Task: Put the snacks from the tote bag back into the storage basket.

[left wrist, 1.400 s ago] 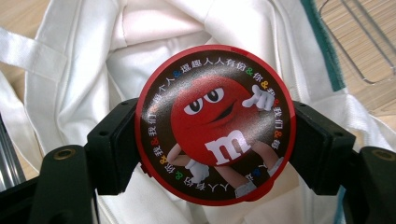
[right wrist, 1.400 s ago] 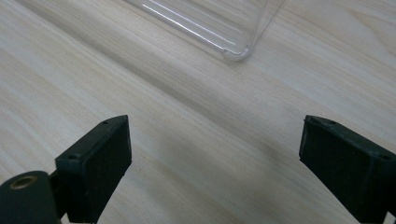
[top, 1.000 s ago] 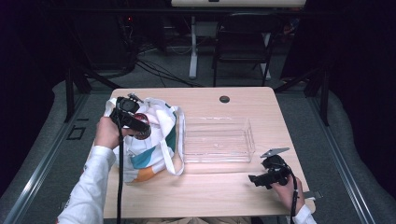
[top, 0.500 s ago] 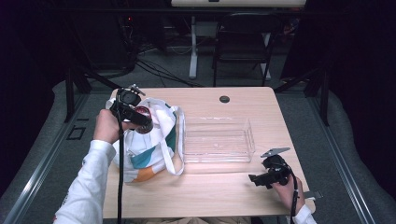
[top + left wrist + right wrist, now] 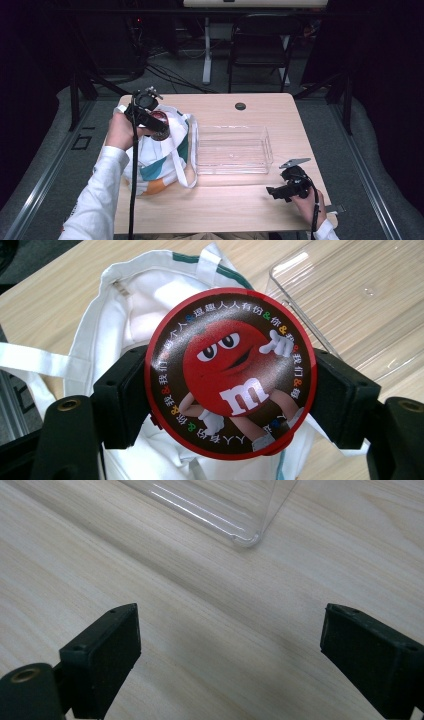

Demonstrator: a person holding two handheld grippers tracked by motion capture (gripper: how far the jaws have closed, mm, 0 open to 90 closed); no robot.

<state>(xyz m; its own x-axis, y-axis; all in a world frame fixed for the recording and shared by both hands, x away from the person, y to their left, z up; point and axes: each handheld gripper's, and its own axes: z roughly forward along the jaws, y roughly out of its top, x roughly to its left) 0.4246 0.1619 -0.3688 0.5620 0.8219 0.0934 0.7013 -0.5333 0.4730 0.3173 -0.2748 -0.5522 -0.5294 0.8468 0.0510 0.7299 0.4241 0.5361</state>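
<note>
L gripper [image 5: 159, 125] held up at table's left side, jaws clamped on a round tin [image 5: 230, 372], one pad each side of its rim. L forearm in white sleeve [image 5: 97, 192] reaches fwd from the bottom edge, hand wrapped round gripper body. R gripper [image 5: 274, 191] sits low near the front right corner, pointing left, jaws [image 5: 227, 662] wide apart w/ nothing between. R hand [image 5: 305, 200] grips it from behind.

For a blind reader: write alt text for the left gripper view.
Two black jaws of the left claw clamp a round red candy tin above an open white tote bag. A clear plastic tray lies beyond on the wooden table.
</note>
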